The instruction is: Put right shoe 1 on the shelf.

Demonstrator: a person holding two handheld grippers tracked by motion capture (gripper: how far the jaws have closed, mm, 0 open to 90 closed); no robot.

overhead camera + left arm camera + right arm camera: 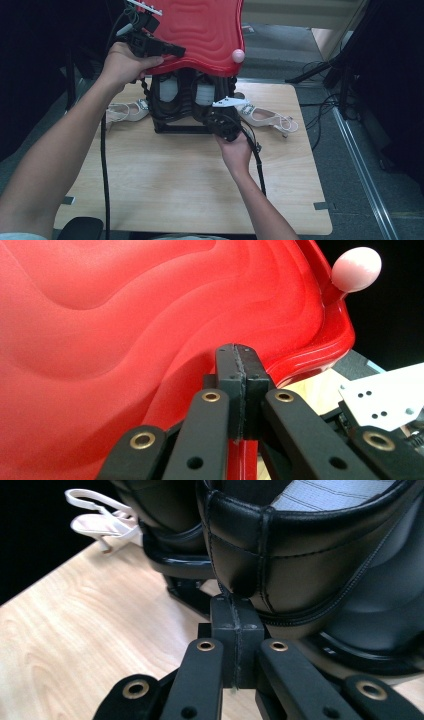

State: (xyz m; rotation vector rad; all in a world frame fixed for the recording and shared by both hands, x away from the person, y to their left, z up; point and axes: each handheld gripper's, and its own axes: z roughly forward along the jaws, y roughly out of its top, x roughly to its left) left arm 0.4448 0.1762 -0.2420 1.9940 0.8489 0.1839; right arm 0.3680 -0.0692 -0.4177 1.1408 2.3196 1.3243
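A red lid (200,30) with a wavy surface and a pink knob (238,56) stands tilted up above a black stand (175,129) that holds black shoes (172,95). My left gripper (177,50) is shut at the lid's near left rim. In the left gripper view its jaws (239,355) meet on the thin red rim (242,460), below the pink knob (356,269). My right gripper (210,117) is low at the stand's right front. Its shut tips (235,605) touch the heel of a black leather shoe (310,545); nothing shows between the pads.
The stand sits at the back of a wooden table (175,180). One white strappy sandal (267,119) lies to its right, another (125,111) to its left. A sandal (100,517) also lies near the table's edge. Cables trail from both grippers across the table.
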